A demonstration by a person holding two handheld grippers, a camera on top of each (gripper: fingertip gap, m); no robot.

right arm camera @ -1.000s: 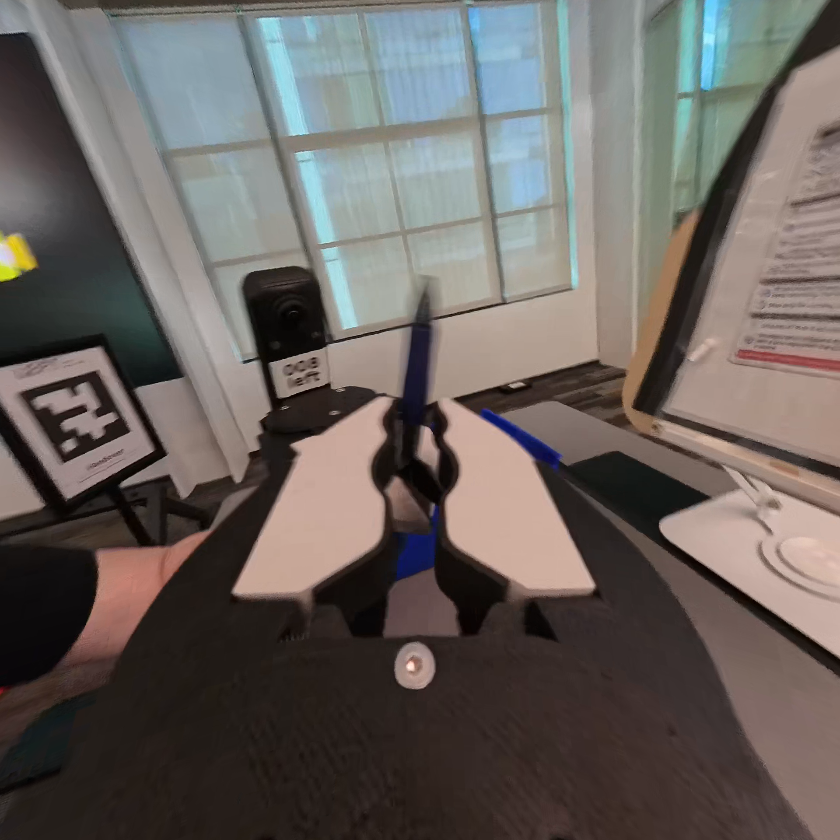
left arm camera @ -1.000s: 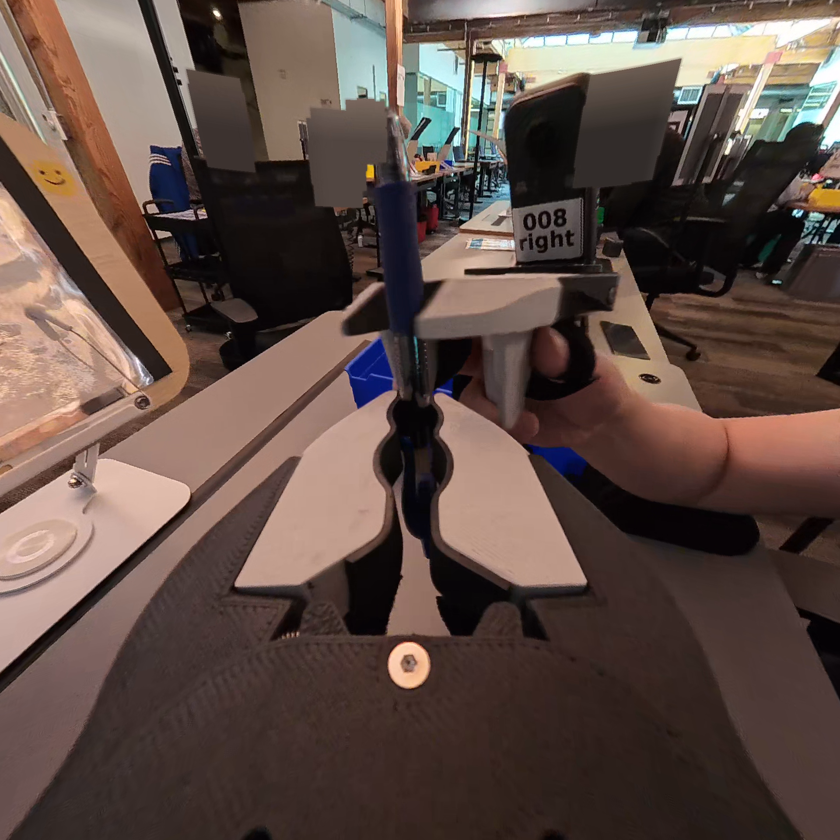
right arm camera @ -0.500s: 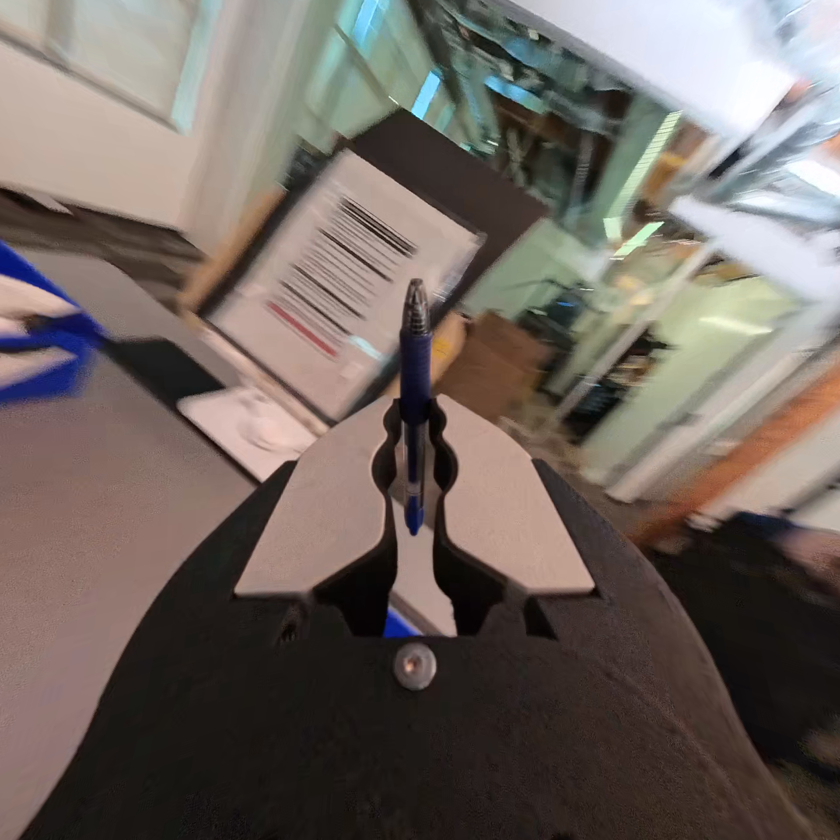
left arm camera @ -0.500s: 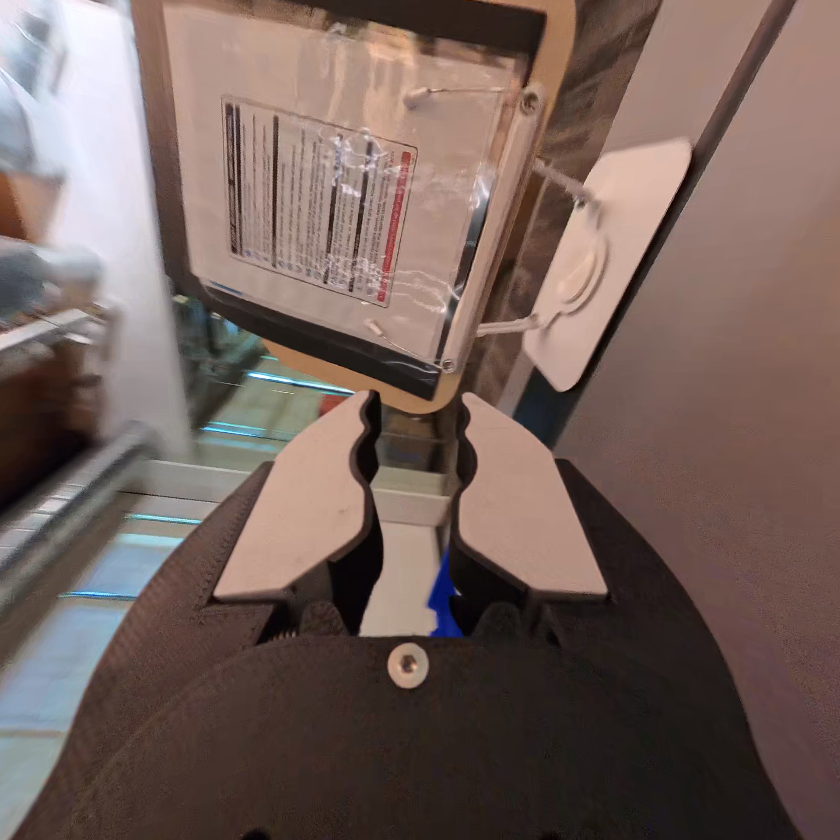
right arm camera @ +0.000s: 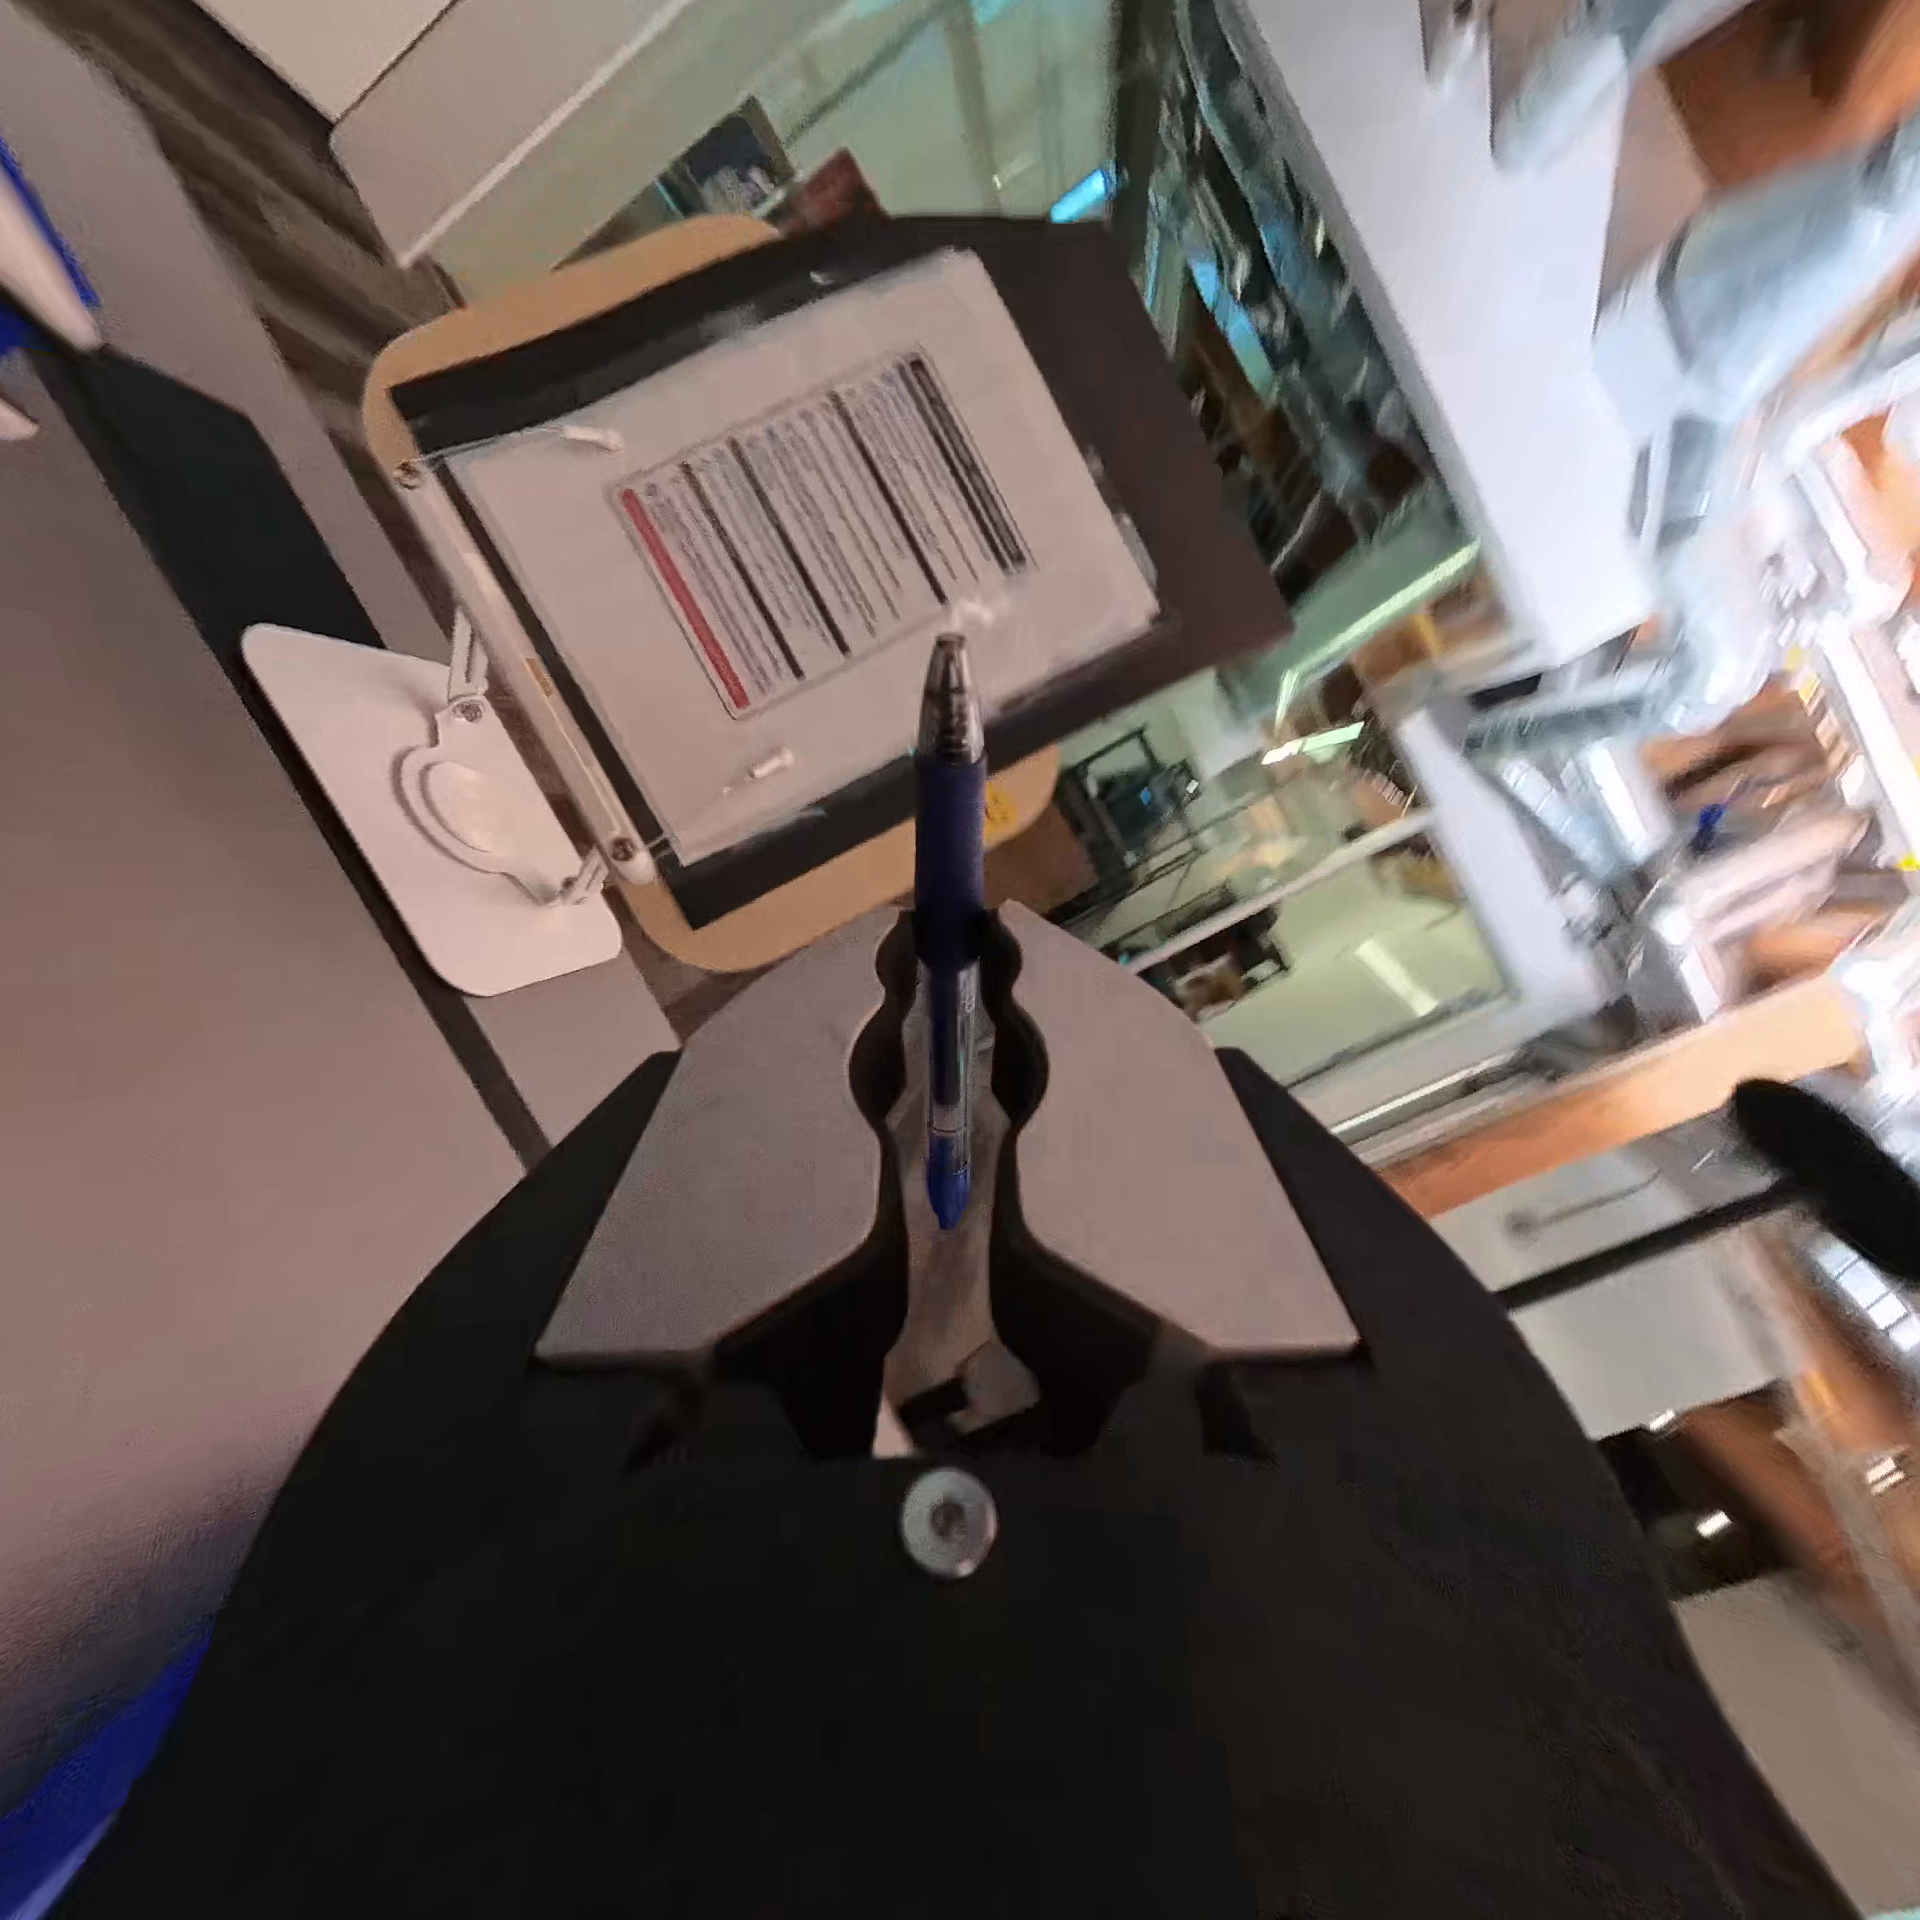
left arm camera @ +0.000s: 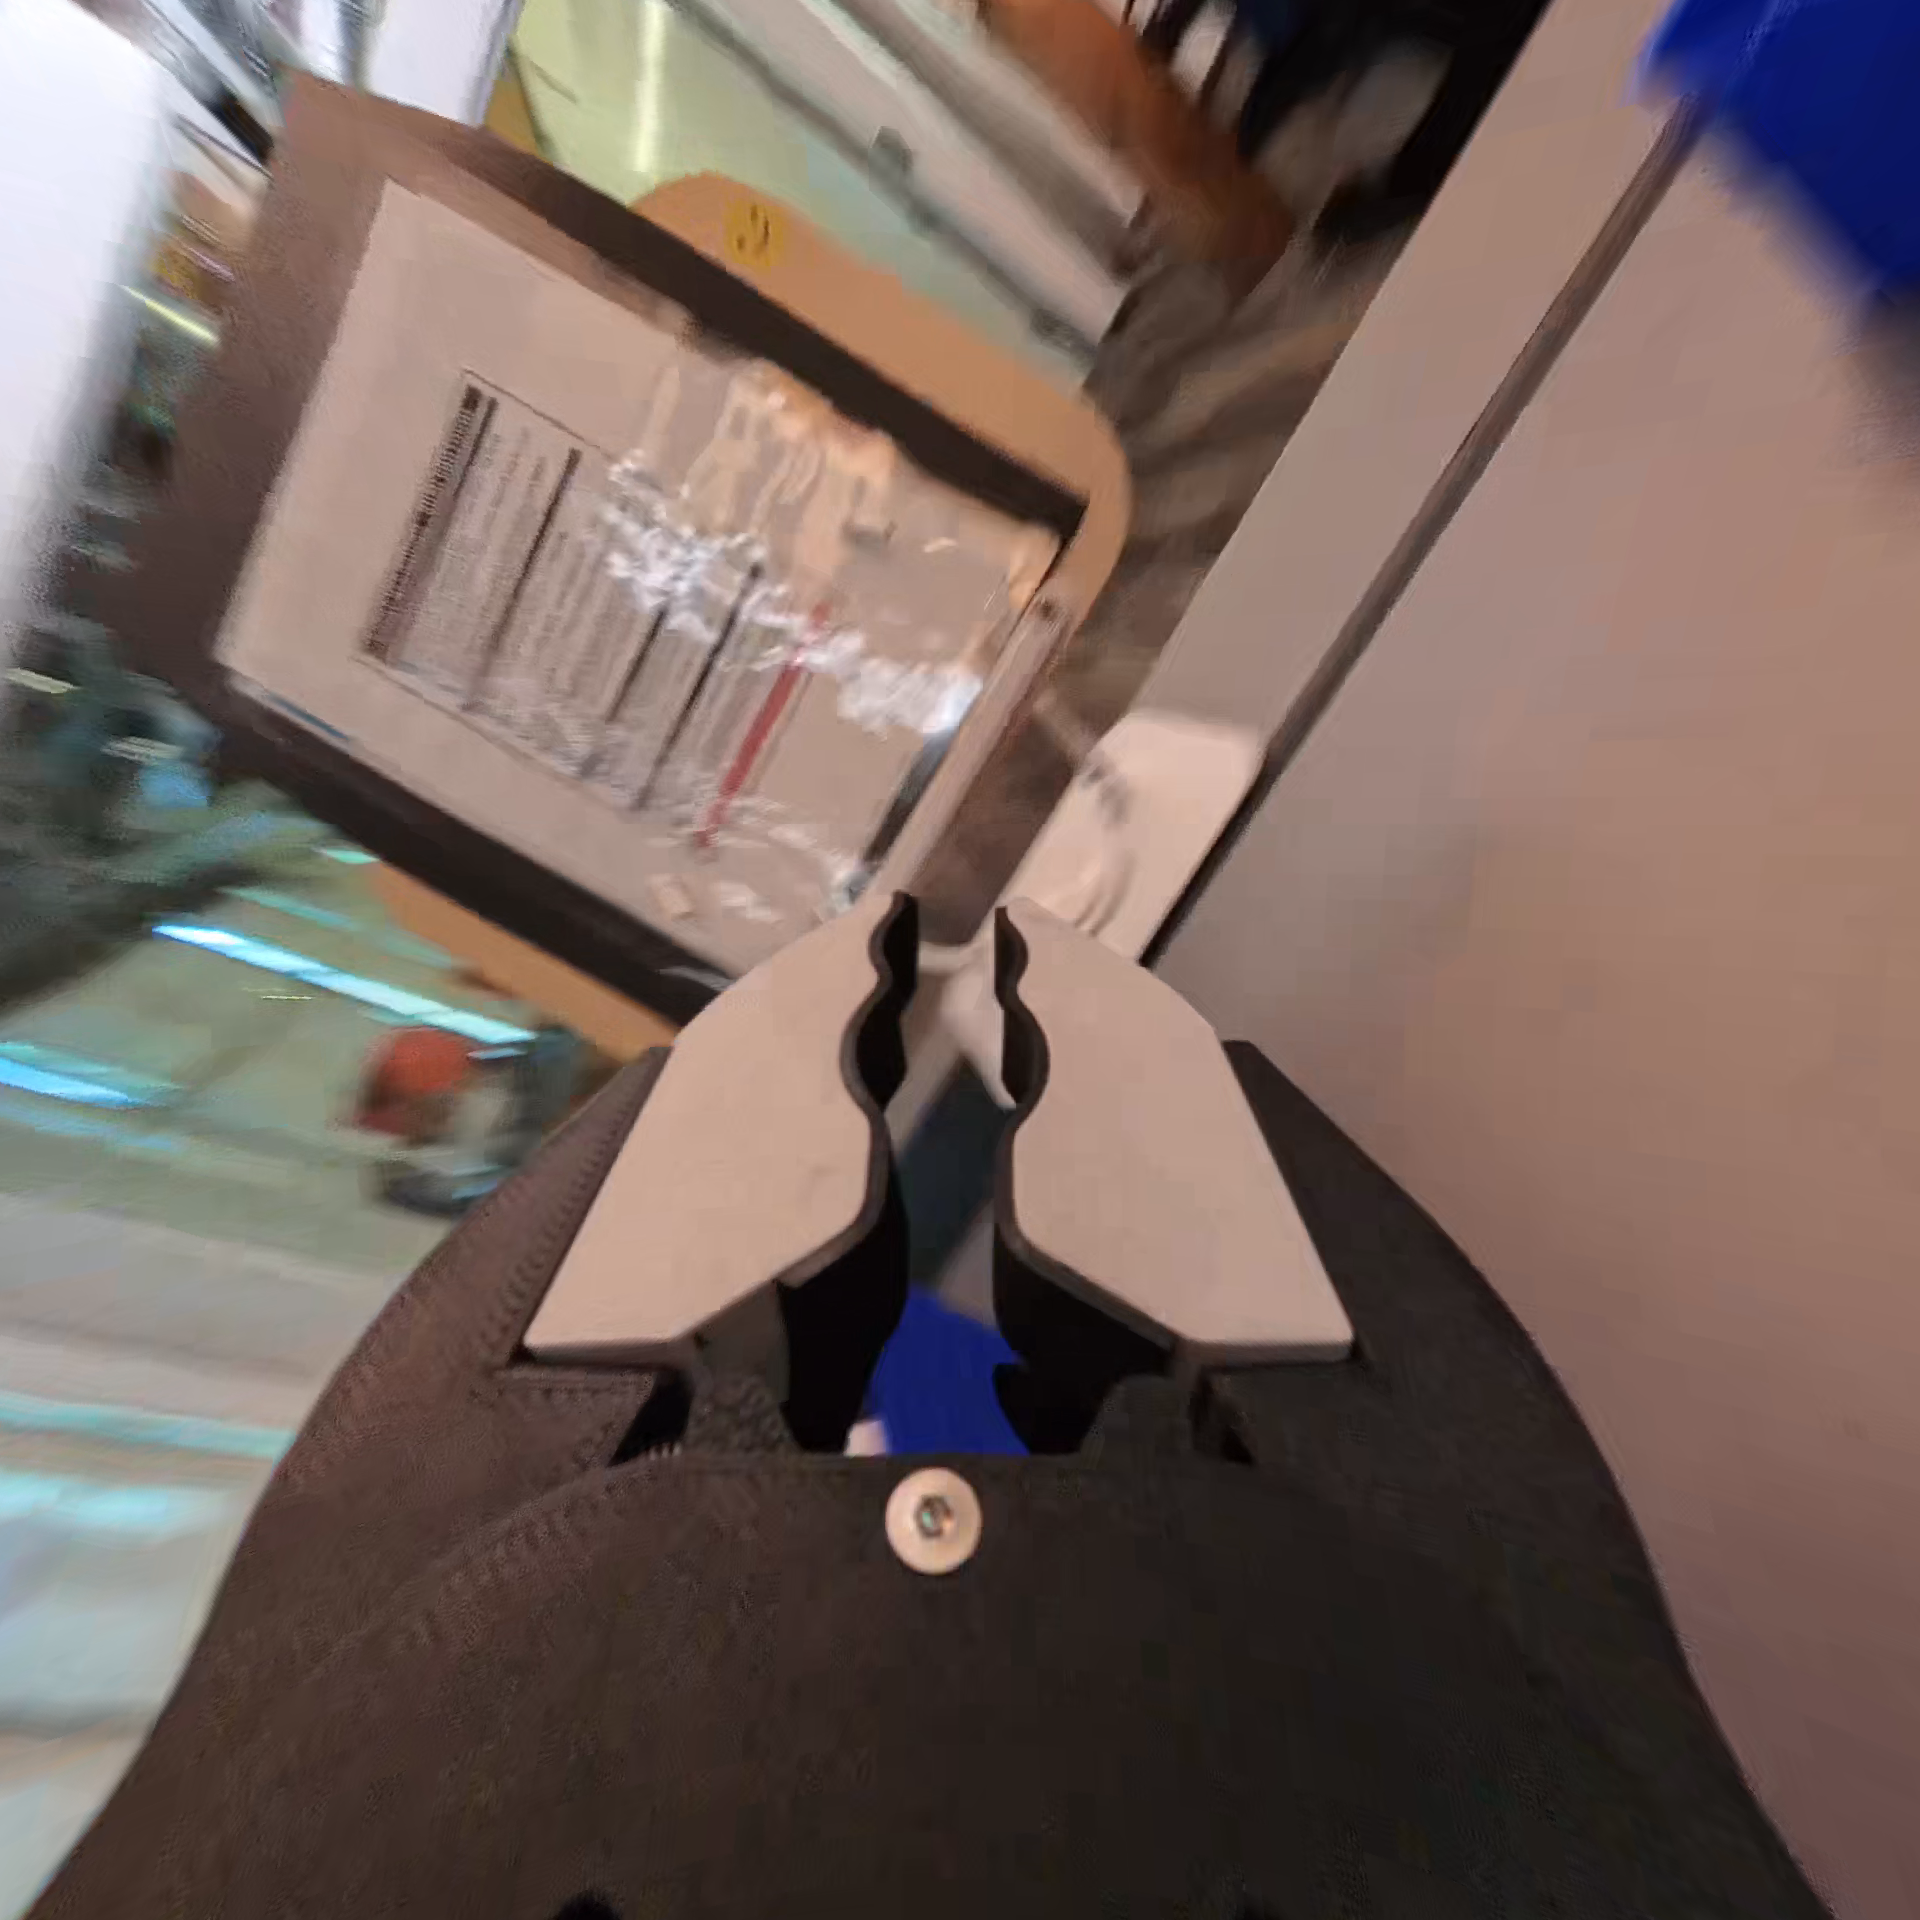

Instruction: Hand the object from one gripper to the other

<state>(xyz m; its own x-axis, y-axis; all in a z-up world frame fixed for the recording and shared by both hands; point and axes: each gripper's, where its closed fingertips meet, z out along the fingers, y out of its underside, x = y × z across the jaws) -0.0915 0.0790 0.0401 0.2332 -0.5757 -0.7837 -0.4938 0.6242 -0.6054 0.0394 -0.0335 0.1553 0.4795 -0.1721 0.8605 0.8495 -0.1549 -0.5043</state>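
A dark blue pen (right arm camera: 951, 862) with a clear barrel stands up between the fingers of my right gripper (right arm camera: 948, 925), which is shut on its lower part; its tip points away from the camera. My left gripper (left arm camera: 954, 925) is open with a narrow gap and holds nothing. Neither gripper shows in the other's view. Both views are tilted and partly blurred by motion.
A framed printed sheet on a tan board (right arm camera: 800, 561) stands on a white base (right arm camera: 436, 810) at the edge of the grey table (right arm camera: 156, 935); it also shows in the left wrist view (left arm camera: 665, 582). A blue bin (left arm camera: 1808, 135) is at the upper right there. The gap from one gripper's tips to the other's is roughly 20 cm.
A second ago both grippers held the pen together. The left one let go and swung away. The right one turned away with the pen in it.
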